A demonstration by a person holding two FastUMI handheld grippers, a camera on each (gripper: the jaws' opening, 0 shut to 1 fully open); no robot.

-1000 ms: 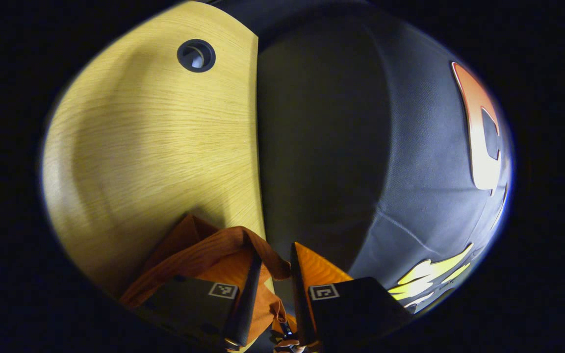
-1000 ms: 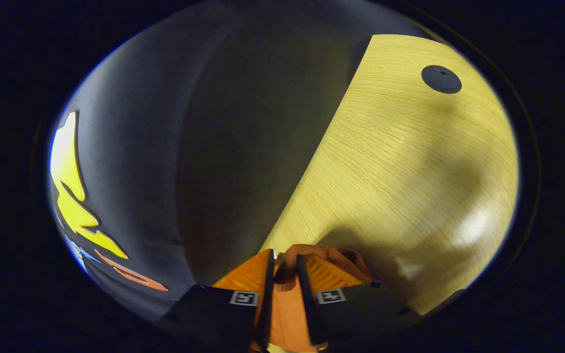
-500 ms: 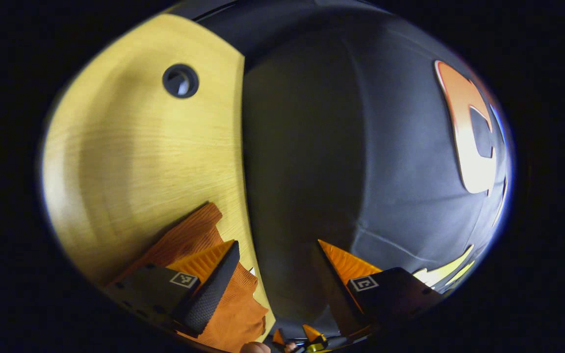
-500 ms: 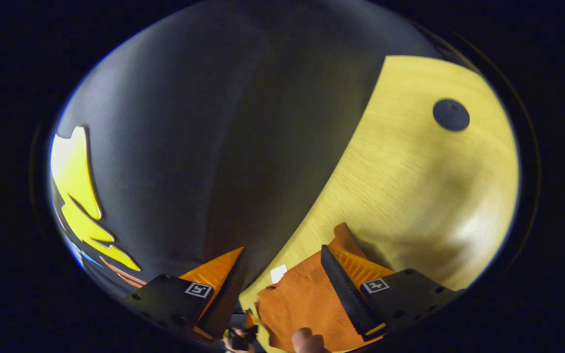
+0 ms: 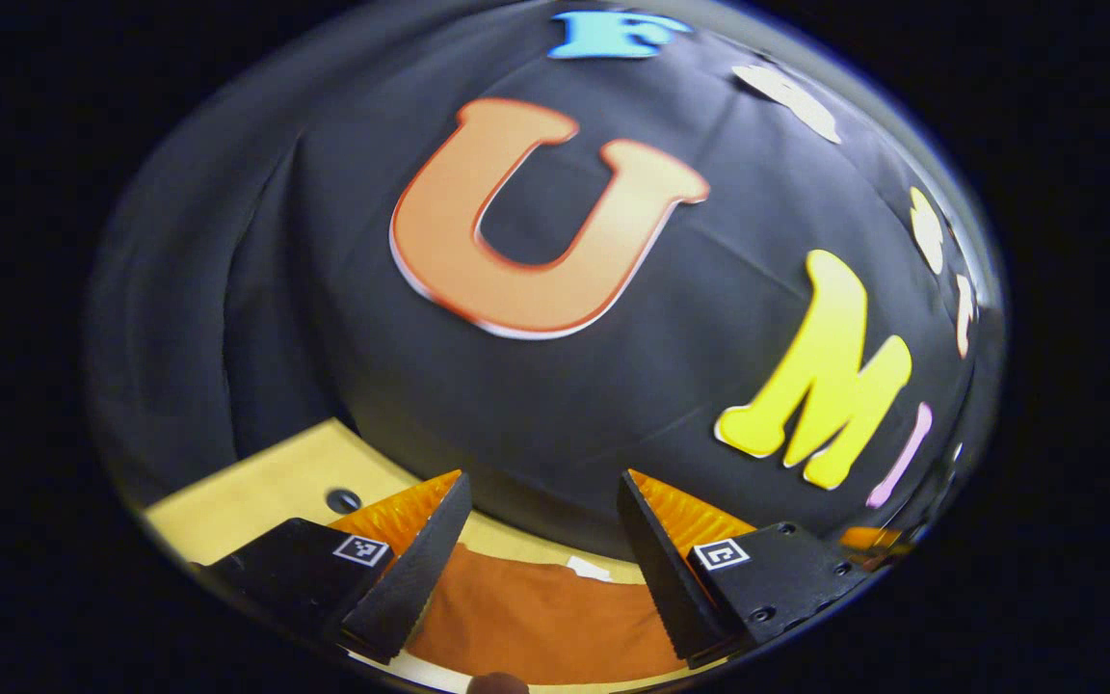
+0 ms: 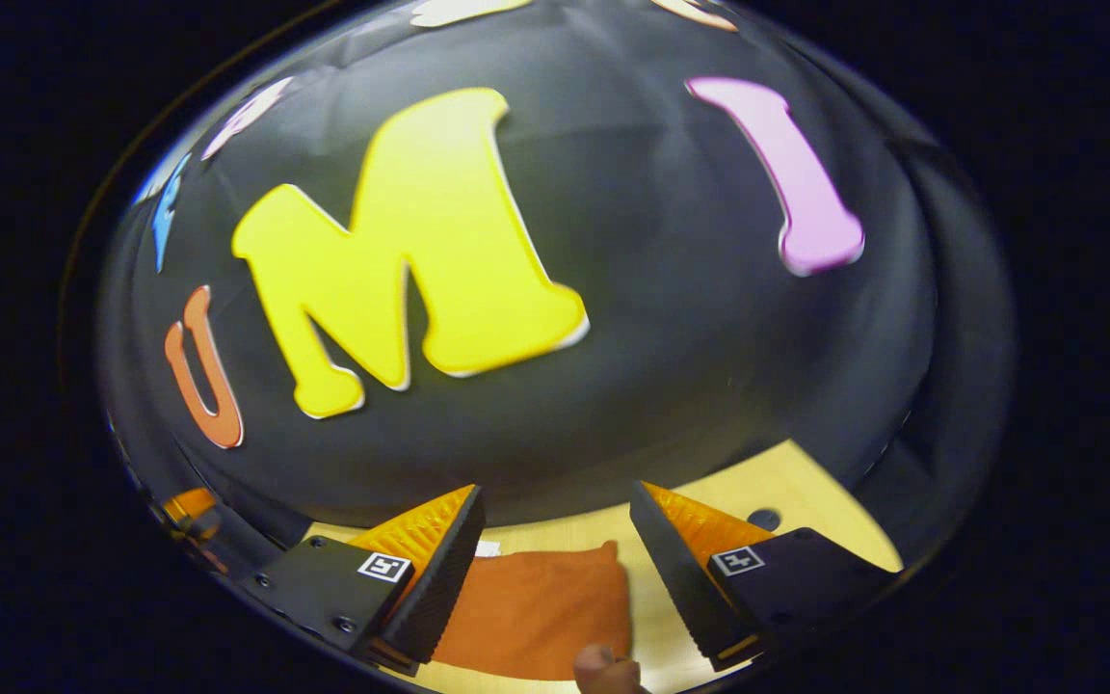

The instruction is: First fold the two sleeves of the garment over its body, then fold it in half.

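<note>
We have the left gripper [image 5: 541,540] up off the table [image 5: 256,487], fingers spread wide and nothing between them. Below and beyond its tips lies the orange garment [image 5: 545,617], flat on the wood, a small white tag [image 5: 589,569] at its far edge. In the left gripper view the cloth fills the gap between the two fingers, so we cannot make out either of its side edges here. To the left on the table we see a small dark round hole [image 5: 343,500].

In the right gripper view, the right gripper [image 6: 555,540] is likewise parted and empty, held above the table [image 6: 806,482]. Here we get what the other view hides: the garment's [image 6: 536,607] right edge, with bare wood between that edge and the right finger. The white tag [image 6: 488,548] peeks out by the left finger. A dark round cap [image 6: 763,520] sits on the table to the right. At the very bottom edge a fingertip [image 6: 603,670] of the person pokes in, near the garment's near edge.

The booth's black cloth wall [image 6: 671,386] rises behind the table's far edge in both views.
</note>
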